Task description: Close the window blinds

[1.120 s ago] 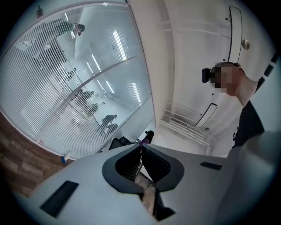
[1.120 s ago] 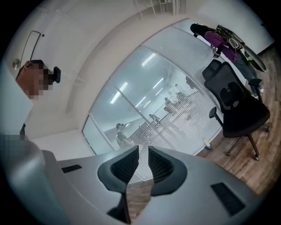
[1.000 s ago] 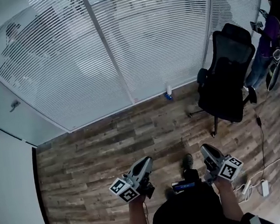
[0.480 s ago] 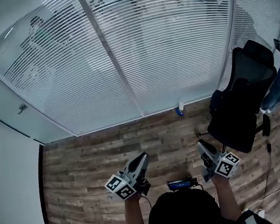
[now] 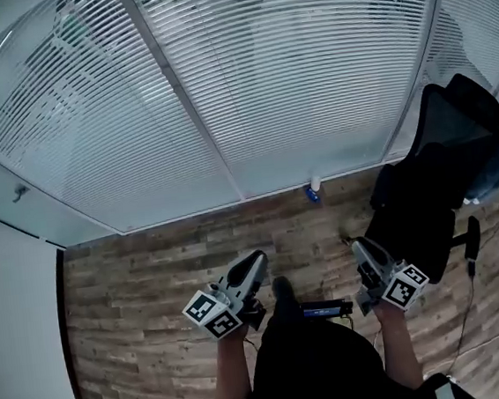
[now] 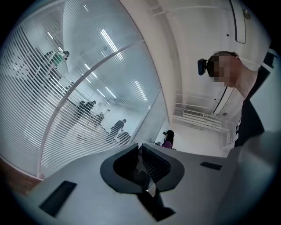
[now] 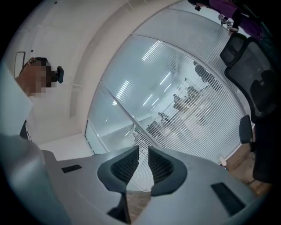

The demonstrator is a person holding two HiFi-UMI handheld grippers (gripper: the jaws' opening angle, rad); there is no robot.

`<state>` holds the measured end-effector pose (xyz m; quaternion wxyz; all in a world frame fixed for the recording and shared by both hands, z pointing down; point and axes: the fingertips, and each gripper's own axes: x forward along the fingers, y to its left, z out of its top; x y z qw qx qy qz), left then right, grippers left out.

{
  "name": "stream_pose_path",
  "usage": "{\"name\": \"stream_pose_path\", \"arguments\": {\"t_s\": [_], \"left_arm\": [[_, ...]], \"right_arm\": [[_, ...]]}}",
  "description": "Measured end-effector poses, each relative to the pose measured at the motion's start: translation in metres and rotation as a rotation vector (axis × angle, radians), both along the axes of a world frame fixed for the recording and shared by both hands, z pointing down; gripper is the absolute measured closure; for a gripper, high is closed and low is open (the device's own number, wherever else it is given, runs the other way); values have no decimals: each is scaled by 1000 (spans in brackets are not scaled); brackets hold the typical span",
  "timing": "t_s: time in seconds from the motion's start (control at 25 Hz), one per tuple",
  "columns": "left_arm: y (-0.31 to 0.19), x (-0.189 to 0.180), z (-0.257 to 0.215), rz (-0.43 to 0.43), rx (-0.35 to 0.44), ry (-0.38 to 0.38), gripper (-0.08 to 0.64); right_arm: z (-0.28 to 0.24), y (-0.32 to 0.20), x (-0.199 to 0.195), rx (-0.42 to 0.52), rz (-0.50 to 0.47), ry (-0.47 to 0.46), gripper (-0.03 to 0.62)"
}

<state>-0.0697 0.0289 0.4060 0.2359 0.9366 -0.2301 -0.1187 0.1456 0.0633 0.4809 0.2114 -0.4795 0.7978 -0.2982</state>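
White slatted blinds [image 5: 290, 83] hang behind a long glass wall with white frame posts; their slats stand apart, and people show through them. The blinds also fill the left gripper view [image 6: 35, 88] and the right gripper view [image 7: 197, 110]. My left gripper [image 5: 254, 260] is held low at waist height, well short of the glass, jaws shut and empty [image 6: 139, 147]. My right gripper [image 5: 359, 245] is level with it on the right, a narrow gap between its pads and nothing in it [image 7: 143, 149].
A black office chair [image 5: 434, 184] stands at the right near the glass. A small white bottle [image 5: 315, 184] and a blue object [image 5: 311, 196] sit at the foot of the glass. Cables [image 5: 473, 303] lie on the wood floor [image 5: 135, 295]. A person in purple [image 6: 168, 139] stands at the right.
The head view has moved nearer the glass, so the blinds fill more of it and the chair slid right. Both grippers stayed low at the waist. A foot has stepped forward.
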Motion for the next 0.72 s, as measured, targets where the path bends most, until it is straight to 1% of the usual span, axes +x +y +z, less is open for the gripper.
{"name": "stream_pose_path", "arguments": {"t_s": [0.2,0.36,0.44,0.56,0.72], "left_arm": [[-77,8,-2,36,2,41,545],[-123,11,-12,73,30,32,545],[-140,6,-15,72,36,32,545],[-167,-3,-6,54,8,38,545],[-184,-8,6,31,-45,38,545]], "right_arm": [[-10,-52,16,2,71,27,540],[-30,-95,20,11,99,72,540],[-36,-113,15,15,102,81,540],[-32,-138,3,-3,87,80,540],[-24,-151,-3,-39,64,75,539]]}}
